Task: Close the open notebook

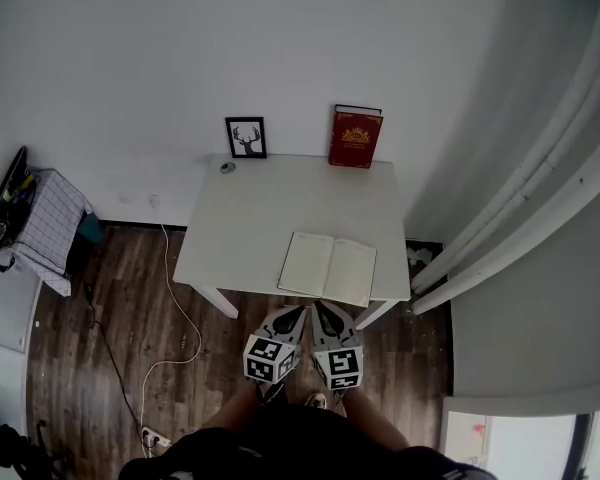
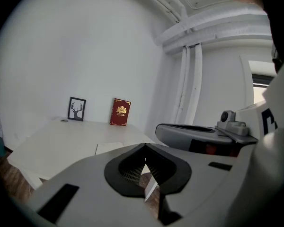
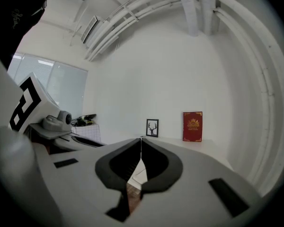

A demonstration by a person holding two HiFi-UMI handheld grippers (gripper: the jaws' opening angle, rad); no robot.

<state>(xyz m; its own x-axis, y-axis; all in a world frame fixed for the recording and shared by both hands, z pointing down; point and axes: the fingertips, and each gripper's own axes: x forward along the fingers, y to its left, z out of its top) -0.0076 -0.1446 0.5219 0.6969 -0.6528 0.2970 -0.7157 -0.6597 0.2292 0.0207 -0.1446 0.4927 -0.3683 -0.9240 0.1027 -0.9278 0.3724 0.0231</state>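
I am standing at the near edge of the white table [image 1: 242,218] and holding both grippers low in front of me, just short of that edge. I am judging the step in hand to be the reach in toward the open notebook [image 1: 329,269]. It is lying flat with both pages up on the near right part of the table, its front edge close to the table's edge. To do this well, I am planning to slip a jaw tip under the outer edge of the left cover and swing it over the spine. The other gripper should be steadying the right page, so the notebook is not sliding off the near edge. The framed deer picture [image 1: 246,137] and the red book [image 1: 356,137] are leaning at the wall, well apart from it, so nothing is crowding the swing. The left gripper [image 1: 298,314] is showing its jaws meeting at the tips, with nothing between them and touching nothing. Just beside it, the right gripper [image 1: 323,310] is likewise closed and empty, pointing at the notebook's near edge.
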